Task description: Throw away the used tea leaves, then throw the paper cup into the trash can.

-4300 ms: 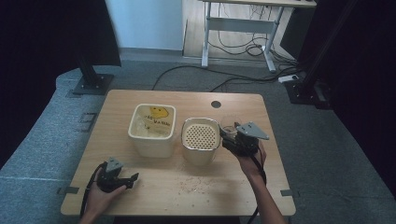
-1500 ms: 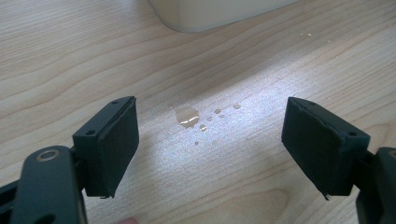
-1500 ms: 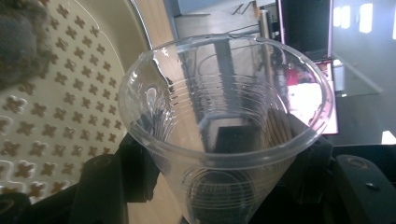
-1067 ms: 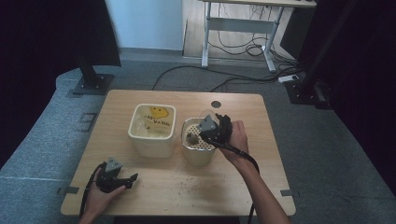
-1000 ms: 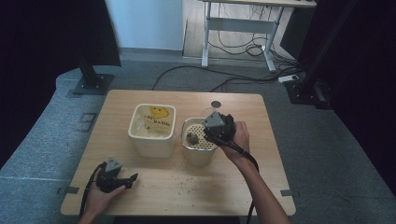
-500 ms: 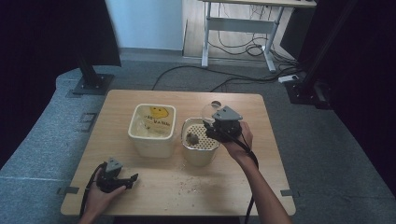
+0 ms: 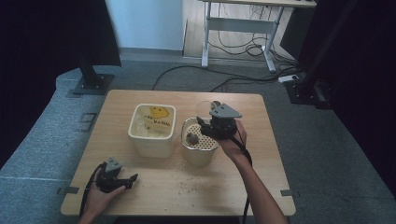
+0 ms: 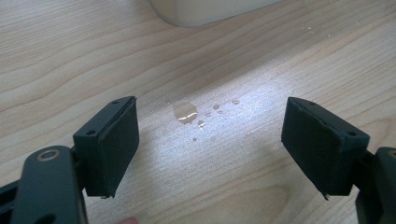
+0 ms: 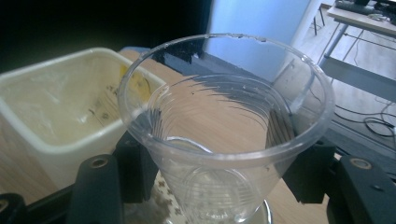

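Note:
My right gripper [image 7: 207,124] is shut on an empty clear plastic cup [image 9: 224,116], which it holds roughly upright just above the far right rim of a round cream pot [image 7: 200,154]. A perforated strainer insert [image 7: 205,141] tops the pot, and a dark wet clump [image 7: 191,138] lies on it. At the table's front left my left gripper [image 7: 127,179] rests low over the wood, open, with nothing between its pads [image 8: 114,144].
A square cream tub [image 7: 152,135] with a yellow smiley stands left of the pot. Water drops [image 8: 186,112] lie on the wood ahead of the left gripper. Crumbs [image 7: 189,184] speckle the wooden table [image 7: 261,186] in front of the pot.
The right gripper has drawn back to the right from over the strainer and the cup has turned upright. The dark clump now lies uncovered on the strainer. The left gripper has stayed still.

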A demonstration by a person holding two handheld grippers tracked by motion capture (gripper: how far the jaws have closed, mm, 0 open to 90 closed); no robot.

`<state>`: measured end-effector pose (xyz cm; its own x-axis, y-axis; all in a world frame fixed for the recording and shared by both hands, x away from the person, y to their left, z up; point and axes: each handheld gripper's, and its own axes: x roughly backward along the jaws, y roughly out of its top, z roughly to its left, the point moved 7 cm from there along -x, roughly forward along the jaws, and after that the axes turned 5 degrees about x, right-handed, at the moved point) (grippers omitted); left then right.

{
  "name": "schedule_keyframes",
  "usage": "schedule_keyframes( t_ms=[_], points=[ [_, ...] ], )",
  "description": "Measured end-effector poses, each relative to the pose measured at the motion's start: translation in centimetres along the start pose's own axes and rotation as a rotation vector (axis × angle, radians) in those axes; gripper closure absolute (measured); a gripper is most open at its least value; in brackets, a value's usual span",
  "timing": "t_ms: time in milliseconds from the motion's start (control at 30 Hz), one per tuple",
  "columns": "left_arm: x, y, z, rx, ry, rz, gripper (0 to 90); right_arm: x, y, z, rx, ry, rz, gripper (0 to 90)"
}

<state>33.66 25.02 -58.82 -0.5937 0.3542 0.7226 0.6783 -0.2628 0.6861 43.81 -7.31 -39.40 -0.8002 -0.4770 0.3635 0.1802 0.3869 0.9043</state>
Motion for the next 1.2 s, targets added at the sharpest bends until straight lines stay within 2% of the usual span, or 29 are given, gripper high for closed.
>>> schedule_keyframes(
  t_ms=[200,367,667,1200],
  points=[
    [0.0,0.0,-0.1,-0.005,0.0,0.002,19.3,-0.4,0.7,0.7,-0.024,0.026,-0.021,37.1],
    [0.2,0.0,0.0,-0.003,-0.001,-0.003,19.4,-0.9,1.4,1.9,-0.019,0.049,-0.033,37.0],
    [0.1,0.1,0.0,-0.002,0.0,-0.003,19.3,-1.7,1.9,2.8,-0.031,0.067,-0.046,36.8],
    [0.2,0.0,-0.1,-0.005,-0.005,-0.001,19.3,-5.2,2.8,6.1,-0.052,0.143,-0.046,36.5]
  ],
)
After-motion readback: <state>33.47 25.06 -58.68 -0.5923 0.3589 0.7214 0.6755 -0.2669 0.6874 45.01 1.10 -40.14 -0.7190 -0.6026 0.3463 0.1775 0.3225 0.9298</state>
